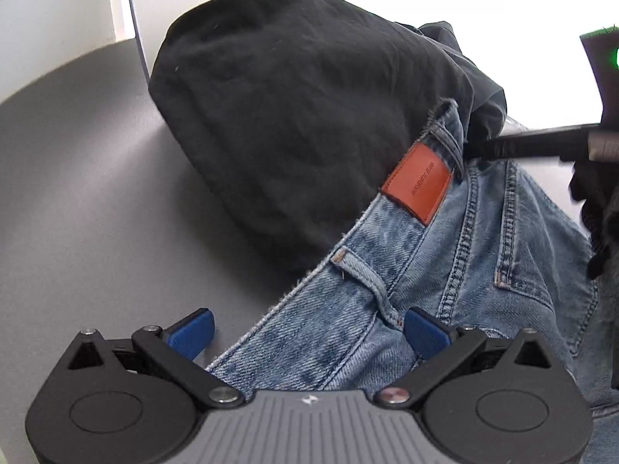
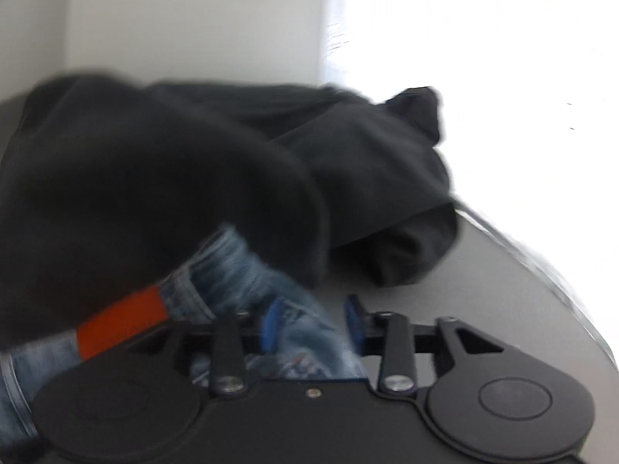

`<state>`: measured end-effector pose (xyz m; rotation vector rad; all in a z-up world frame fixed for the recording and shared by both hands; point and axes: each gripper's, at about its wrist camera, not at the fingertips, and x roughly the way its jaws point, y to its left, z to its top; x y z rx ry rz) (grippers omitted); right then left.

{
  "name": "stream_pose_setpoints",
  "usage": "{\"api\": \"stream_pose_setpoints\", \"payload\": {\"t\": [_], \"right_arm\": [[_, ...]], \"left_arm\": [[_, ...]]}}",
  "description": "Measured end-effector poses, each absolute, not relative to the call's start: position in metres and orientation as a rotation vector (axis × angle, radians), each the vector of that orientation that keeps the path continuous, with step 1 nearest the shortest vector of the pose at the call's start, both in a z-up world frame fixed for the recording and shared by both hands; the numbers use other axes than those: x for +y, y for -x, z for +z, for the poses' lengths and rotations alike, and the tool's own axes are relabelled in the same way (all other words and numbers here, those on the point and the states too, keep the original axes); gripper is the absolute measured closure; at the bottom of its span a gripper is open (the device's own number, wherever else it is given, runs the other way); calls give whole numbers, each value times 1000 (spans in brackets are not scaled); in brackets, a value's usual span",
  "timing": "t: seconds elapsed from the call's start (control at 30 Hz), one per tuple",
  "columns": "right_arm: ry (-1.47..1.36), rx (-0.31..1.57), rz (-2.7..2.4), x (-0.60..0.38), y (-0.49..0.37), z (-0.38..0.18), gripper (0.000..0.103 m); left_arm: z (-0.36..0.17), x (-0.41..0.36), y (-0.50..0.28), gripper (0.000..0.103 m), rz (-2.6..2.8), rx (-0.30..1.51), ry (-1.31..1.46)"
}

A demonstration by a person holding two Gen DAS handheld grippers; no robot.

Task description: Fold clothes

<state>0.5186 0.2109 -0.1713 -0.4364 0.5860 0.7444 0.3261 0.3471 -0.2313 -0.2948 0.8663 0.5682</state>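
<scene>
Light blue jeans (image 1: 445,270) with an orange leather patch (image 1: 418,183) lie on the grey table (image 1: 77,212), their waistband partly under a black garment (image 1: 290,116). My left gripper (image 1: 309,330) is open, with its blue pads on either side of the waistband edge and not touching it. A dark finger of my right gripper (image 1: 522,143) reaches the belt loop beside the patch. In the blurred right wrist view, a bunch of denim (image 2: 305,321) sits between the pads of my right gripper (image 2: 313,323). The blur hides whether they press on it.
The black garment (image 2: 154,193) spreads over the far part of the table, one end of it (image 2: 387,193) near the rounded table edge (image 2: 541,263). A white wall stands behind. Bare grey tabletop (image 2: 445,282) shows to the right of the jeans.
</scene>
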Motion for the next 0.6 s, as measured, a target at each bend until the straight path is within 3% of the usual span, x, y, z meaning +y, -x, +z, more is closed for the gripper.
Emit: {"api": "stream_pose_setpoints", "payload": {"t": [0.1,0.2,0.53,0.6], "right_arm": [[314,541,664,161,-499,-138,33],[266,561,537,82,-479,-123,28],[152,843,-146,-243,-393,-170,26],[125,833,-279,-301,-364,-172,32]], "left_arm": [[-227,339,-330,0,575,879,230],[-220,329,-334,0,570,872,173],[-183,228,-336,0,381,817,110],[-183,192,-334,0,297,830,102]]}}
